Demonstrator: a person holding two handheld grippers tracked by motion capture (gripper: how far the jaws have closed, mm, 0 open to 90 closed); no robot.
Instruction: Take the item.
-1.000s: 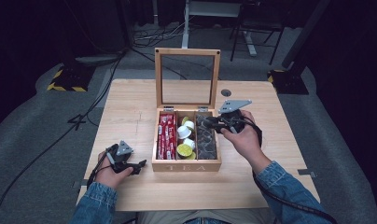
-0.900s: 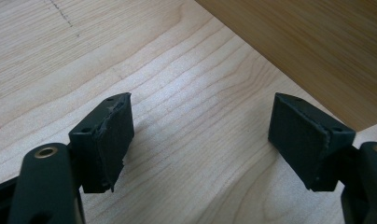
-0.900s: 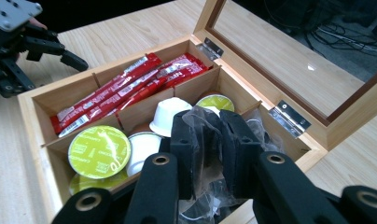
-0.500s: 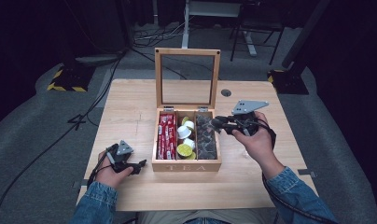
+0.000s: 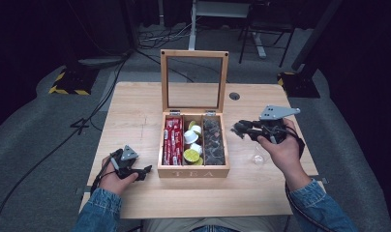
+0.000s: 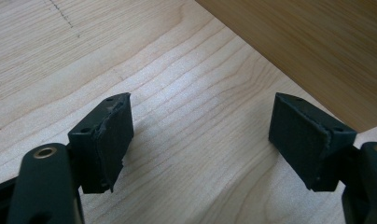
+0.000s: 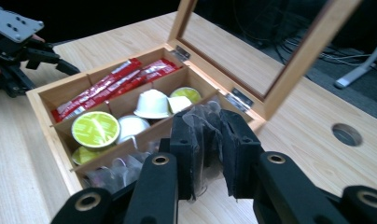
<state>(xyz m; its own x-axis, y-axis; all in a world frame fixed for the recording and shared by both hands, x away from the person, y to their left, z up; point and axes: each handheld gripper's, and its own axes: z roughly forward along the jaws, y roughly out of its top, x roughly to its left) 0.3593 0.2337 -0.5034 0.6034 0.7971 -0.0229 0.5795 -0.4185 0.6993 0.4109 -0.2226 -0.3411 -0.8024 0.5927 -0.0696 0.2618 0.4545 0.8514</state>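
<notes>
An open wooden tea box (image 5: 193,171) stands mid-table, its glass lid (image 5: 193,79) upright. It holds red sachets (image 5: 172,140) on the left, white and green capsules (image 5: 191,145) in the middle and clear packets (image 5: 214,142) on the right. My right gripper (image 5: 238,128) hovers just right of the box, shut on a clear packet (image 7: 206,126). At the box's front left corner, my left gripper (image 5: 144,170) rests on the table, open and empty (image 6: 200,135). The right gripper view looks over the box (image 7: 42,100) and sachets (image 7: 107,86).
A small clear item (image 5: 255,157) lies on the table under the right hand. A round cable hole (image 5: 234,95) sits behind the box at the right. Bare wood lies left of the box and along the front edge (image 5: 198,208). The other gripper (image 7: 18,51) appears beyond the box.
My right gripper has moved rightward, from over the box's right compartment to beside the box, carrying the clear packet. The left gripper has stayed put.
</notes>
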